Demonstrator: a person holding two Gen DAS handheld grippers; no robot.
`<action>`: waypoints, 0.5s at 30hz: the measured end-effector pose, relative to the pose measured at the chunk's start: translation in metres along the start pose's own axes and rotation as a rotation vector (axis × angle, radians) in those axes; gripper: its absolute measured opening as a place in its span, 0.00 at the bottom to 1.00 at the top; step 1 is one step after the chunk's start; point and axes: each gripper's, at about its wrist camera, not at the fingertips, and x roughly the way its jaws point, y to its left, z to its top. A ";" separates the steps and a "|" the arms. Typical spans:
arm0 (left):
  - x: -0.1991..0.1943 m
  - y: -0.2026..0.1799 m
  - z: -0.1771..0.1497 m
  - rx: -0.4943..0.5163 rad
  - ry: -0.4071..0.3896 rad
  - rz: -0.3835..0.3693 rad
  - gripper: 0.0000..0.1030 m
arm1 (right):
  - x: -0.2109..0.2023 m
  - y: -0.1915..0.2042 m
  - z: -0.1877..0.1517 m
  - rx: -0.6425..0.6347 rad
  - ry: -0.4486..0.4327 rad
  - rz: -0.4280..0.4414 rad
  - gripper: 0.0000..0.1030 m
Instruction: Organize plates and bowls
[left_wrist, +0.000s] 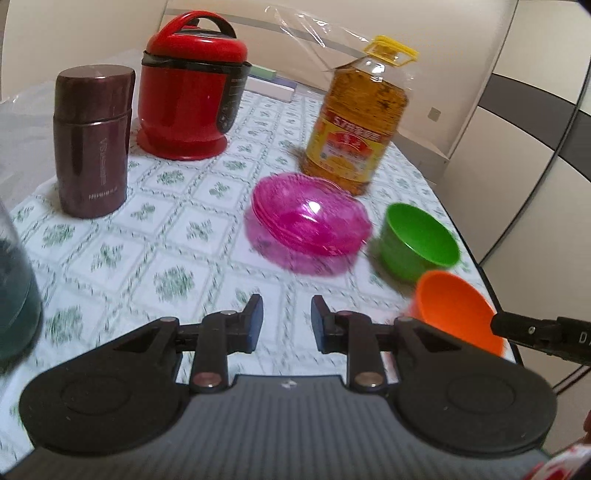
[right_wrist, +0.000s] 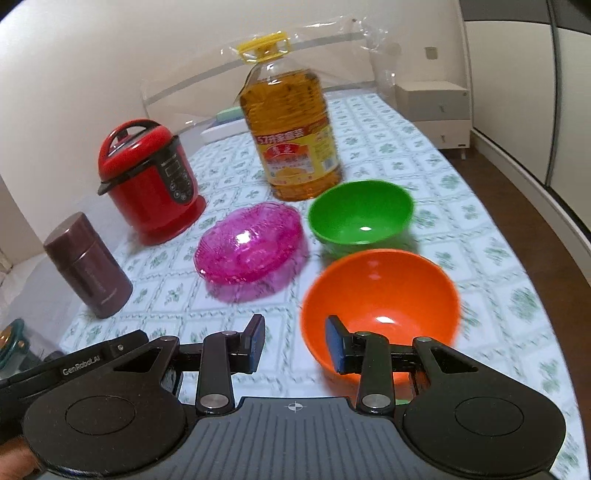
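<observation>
A stack of see-through pink plates (left_wrist: 310, 225) (right_wrist: 251, 251) lies mid-table on the green-patterned cloth. To its right stands a green bowl (left_wrist: 417, 240) (right_wrist: 360, 218), and nearer to me an orange bowl (left_wrist: 454, 310) (right_wrist: 384, 295). My left gripper (left_wrist: 287, 325) hovers open over bare cloth in front of the plates, nothing between its fingers. My right gripper (right_wrist: 295, 343) is open at the orange bowl's near left rim; its right finger (right_wrist: 336, 347) overlaps the bowl. Whether it touches, I cannot tell. In the left wrist view the right gripper (left_wrist: 517, 328) reaches the bowl's edge.
A red cooker (left_wrist: 188, 92) (right_wrist: 147, 181), a maroon flask (left_wrist: 92, 140) (right_wrist: 88, 266) and a large oil bottle (left_wrist: 354, 122) (right_wrist: 291, 136) stand behind the dishes. A dark teal object (left_wrist: 14, 295) sits at the near left. The table's right edge (right_wrist: 546, 258) runs close to the bowls.
</observation>
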 end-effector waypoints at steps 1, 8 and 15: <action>-0.006 -0.004 -0.005 -0.001 0.000 -0.008 0.25 | -0.009 -0.003 -0.003 0.000 -0.004 -0.002 0.36; -0.042 -0.028 -0.035 0.019 0.007 -0.048 0.26 | -0.064 -0.023 -0.028 -0.006 -0.035 -0.037 0.36; -0.059 -0.055 -0.061 0.054 0.034 -0.093 0.28 | -0.099 -0.048 -0.052 0.007 -0.026 -0.055 0.36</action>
